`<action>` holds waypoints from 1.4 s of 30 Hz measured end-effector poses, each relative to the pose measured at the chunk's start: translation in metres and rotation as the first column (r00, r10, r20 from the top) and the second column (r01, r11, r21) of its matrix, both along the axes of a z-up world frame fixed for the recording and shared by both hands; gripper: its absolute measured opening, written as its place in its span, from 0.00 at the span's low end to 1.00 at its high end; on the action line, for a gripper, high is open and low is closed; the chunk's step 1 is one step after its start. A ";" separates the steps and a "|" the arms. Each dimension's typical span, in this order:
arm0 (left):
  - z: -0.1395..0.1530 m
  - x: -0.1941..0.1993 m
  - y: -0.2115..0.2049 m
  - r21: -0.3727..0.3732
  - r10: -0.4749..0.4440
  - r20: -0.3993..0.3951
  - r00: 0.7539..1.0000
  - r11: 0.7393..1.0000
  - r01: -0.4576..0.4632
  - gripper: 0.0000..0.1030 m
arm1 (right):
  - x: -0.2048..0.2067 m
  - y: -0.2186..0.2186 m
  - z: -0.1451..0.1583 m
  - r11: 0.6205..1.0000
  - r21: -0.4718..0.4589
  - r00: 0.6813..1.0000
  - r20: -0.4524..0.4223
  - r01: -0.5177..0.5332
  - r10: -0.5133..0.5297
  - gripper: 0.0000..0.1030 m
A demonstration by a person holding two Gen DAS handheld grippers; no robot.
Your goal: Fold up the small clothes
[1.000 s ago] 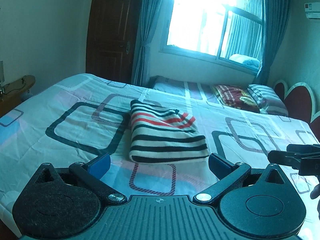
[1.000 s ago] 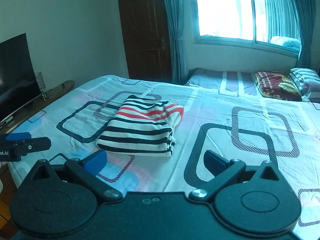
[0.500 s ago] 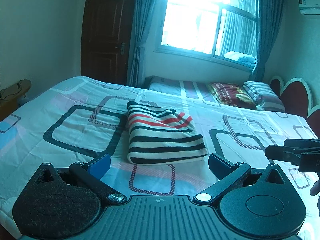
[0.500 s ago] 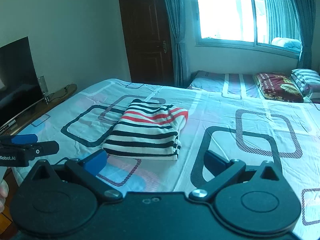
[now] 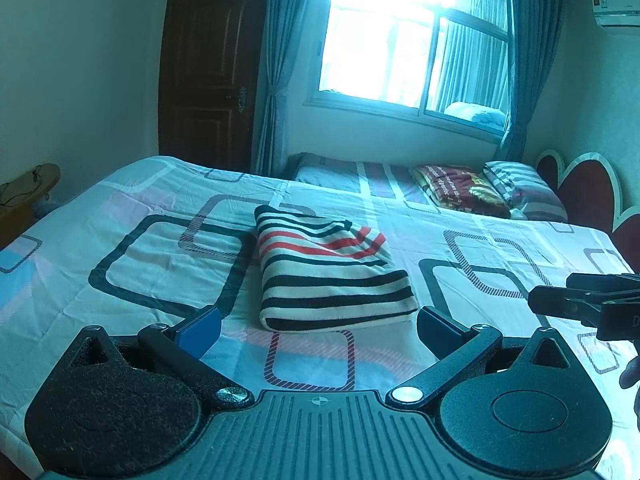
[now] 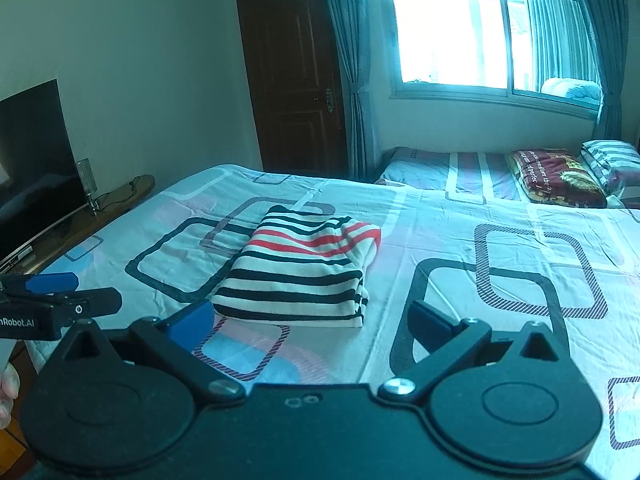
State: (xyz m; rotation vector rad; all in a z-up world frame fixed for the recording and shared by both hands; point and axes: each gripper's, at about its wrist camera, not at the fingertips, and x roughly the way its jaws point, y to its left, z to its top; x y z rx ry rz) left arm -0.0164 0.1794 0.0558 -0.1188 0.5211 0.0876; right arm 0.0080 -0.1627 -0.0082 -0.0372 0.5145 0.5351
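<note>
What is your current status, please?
Left gripper and right gripper open, empty. Striped garment folded on bed. Nothing in the way.

Folded striped garment (image 5: 328, 272): soft knit cloth, matt. Bed sheet (image 5: 132, 264): smooth printed cotton, lightly creased. Left gripper (image 5: 318, 326): matt black plastic, shiny metal screws. Door (image 6: 296, 80): dark varnished wood.

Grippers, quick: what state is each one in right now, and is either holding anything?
Left gripper: open, holding nothing, short of the folded striped garment.
Right gripper: open, holding nothing, also clear of the garment.
</note>
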 end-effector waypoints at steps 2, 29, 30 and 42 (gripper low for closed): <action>0.000 0.000 0.002 0.000 0.003 -0.001 1.000 1.000 -0.003 1.00 | 0.000 0.001 0.000 1.000 -0.002 1.000 0.001 0.000 0.000 0.99; 0.000 0.001 0.000 0.021 -0.003 0.002 1.000 1.000 0.003 1.00 | -0.006 0.002 -0.001 1.000 0.002 1.000 0.003 -0.007 0.007 0.99; 0.000 0.001 0.000 0.021 -0.003 0.003 1.000 1.000 0.003 1.00 | -0.006 0.002 -0.001 1.000 0.003 1.000 0.004 -0.007 0.007 0.99; 0.001 0.002 -0.002 0.018 -0.002 0.000 1.000 1.000 0.002 1.00 | -0.006 0.001 0.000 1.000 0.008 1.000 0.002 -0.019 0.019 0.99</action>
